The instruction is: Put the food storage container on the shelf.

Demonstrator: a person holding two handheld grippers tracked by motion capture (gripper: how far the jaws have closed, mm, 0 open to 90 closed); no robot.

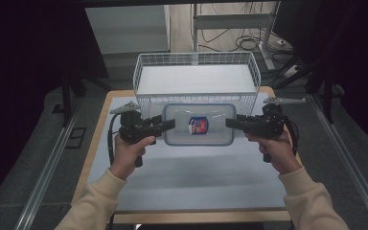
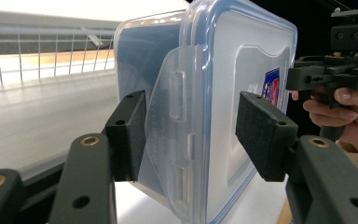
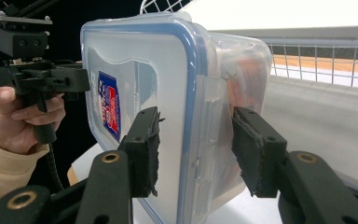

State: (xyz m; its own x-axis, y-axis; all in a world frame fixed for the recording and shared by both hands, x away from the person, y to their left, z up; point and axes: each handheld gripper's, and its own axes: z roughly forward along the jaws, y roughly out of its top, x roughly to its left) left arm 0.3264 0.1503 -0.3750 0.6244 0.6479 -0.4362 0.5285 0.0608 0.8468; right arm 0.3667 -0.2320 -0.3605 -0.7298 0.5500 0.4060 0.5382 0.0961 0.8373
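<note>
A clear plastic container (image 1: 199,125) with a blue-rimmed lid and a red-and-blue sticker stands on its long side, lid towards the person, in front of the wire basket. My left gripper (image 1: 168,125) is at its left end. In the left gripper view the container (image 2: 242,70) end sits between the jaws of the left gripper (image 2: 191,135), one pad by the latch flap, a gap at the other. My right gripper (image 1: 231,123) straddles the right end. In the right gripper view the container (image 3: 144,70) passes between the spread pads of the right gripper (image 3: 196,144).
A white wire basket (image 1: 139,72) stands at the table's far edge, just behind the container. The pale table top (image 1: 191,182) stretches towards the person. Dark floor, rails and cables surround the table.
</note>
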